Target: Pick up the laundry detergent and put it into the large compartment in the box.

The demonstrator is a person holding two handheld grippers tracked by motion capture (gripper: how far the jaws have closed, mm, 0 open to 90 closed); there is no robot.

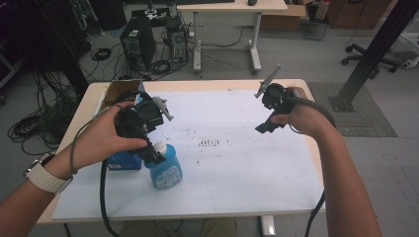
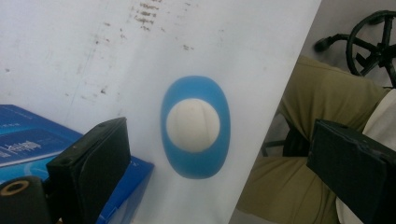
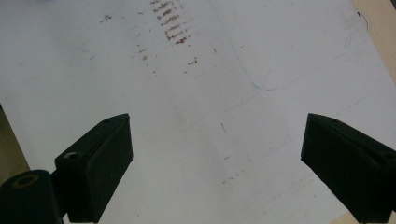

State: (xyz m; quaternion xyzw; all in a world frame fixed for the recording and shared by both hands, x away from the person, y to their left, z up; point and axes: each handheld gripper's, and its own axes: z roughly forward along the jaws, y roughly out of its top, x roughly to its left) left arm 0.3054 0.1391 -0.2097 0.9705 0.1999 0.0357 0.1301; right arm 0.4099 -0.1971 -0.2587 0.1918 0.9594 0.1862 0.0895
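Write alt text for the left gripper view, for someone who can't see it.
Seen from straight above, a blue bottle with a white cap stands on a white table sheet, framed between the left gripper's open black jaws. A blue box lies at lower left.

A: Blue box (image 1: 121, 160), high view: mostly hidden under the left hand (image 1: 106, 138); label print blurred in the left gripper view.

B: Blue bottle (image 1: 164, 170): neck hidden behind the left tongs (image 1: 152, 154). Cardboard box (image 1: 118, 91): contents unseen.
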